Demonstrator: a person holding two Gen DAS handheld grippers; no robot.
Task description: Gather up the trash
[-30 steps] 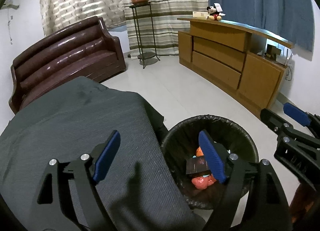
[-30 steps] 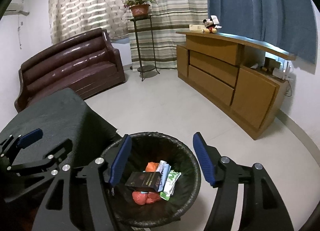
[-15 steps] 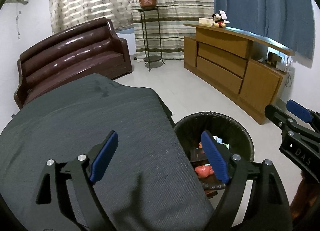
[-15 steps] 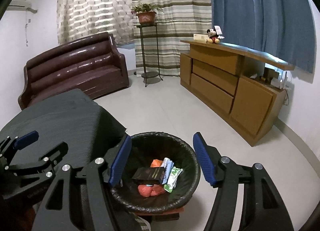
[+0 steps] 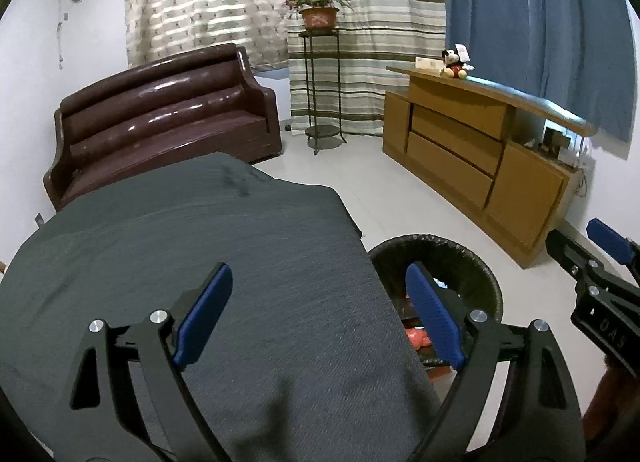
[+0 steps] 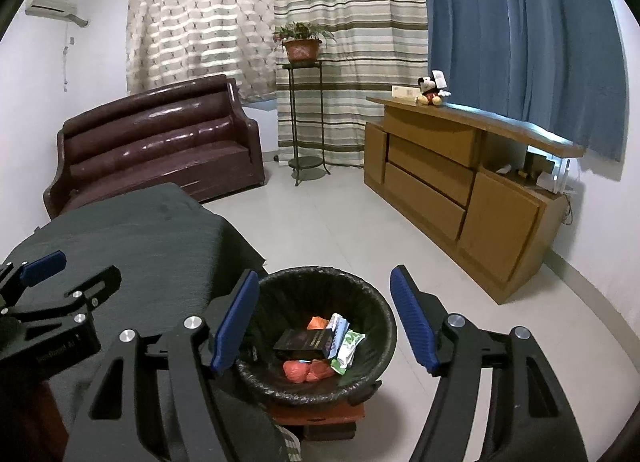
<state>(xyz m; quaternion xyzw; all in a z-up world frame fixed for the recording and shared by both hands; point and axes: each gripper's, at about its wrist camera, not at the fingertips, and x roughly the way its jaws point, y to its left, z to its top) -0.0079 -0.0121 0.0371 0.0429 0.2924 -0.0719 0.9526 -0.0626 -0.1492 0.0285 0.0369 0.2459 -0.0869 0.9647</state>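
Black-lined bin [image 6: 320,326] holds wrappers; left hand-held gripper [image 5: 320,314] and right hand-held gripper [image 6: 324,322] spread, opening, empty.

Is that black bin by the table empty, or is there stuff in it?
Not empty. The bin holds a dark box, wrappers and something red, filling only the bottom.
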